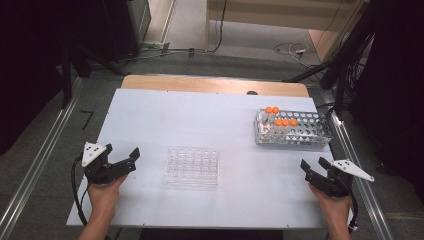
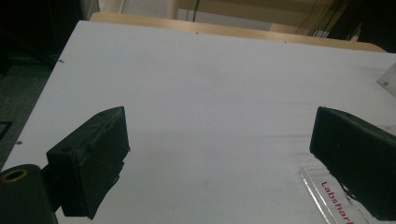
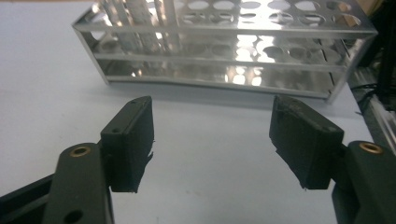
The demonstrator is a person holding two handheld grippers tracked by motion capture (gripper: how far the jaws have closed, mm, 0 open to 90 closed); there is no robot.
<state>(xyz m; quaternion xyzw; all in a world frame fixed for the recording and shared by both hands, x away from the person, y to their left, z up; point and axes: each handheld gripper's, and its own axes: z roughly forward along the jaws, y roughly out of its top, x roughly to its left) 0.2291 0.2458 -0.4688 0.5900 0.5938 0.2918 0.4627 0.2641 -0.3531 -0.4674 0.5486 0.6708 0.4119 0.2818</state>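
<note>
while both hands rest at the table's (image 1: 150,115) near corners, the left gripper (image 1: 131,159) and right gripper (image 1: 314,166) gape empty, likely waiting; capped tubes (image 1: 285,122) stand in the rack (image 1: 320,139), clear tray (image 1: 192,167) central.

Shiny metal rack (image 3: 224,70), matt white table (image 1: 200,115)

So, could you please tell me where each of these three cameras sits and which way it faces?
High view: above the person's side, looking forward and down on the white table; both forearms, left tool and right tool show.
Left gripper view: rides the left tool, looking across the table past a clear rack; its black jaws stand apart.
Right gripper view: rides the right tool, facing the metal test-tube rack; jaws apart.
Shared: high and right gripper views both show the metal rack.
</note>
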